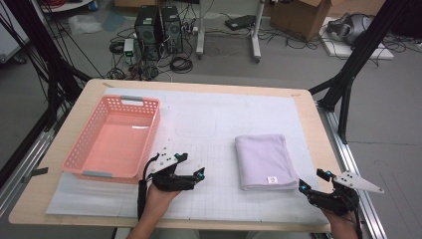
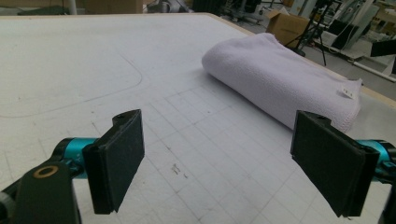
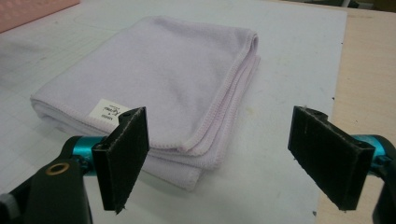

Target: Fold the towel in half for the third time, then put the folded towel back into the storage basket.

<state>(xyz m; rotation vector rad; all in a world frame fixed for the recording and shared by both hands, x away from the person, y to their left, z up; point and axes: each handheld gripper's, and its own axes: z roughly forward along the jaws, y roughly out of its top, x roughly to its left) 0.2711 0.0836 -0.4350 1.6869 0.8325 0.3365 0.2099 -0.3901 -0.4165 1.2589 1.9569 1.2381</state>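
Gridded mat (image 1: 214, 194), soft folded towel (image 1: 263, 160)

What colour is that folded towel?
Pale lilac towel with a white label, clearest in the right gripper view.

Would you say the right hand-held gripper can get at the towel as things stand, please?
Probably yes. The right hand-held gripper is open and empty, just off the folded towel at its near right corner, with bare mat between and nothing in the way.
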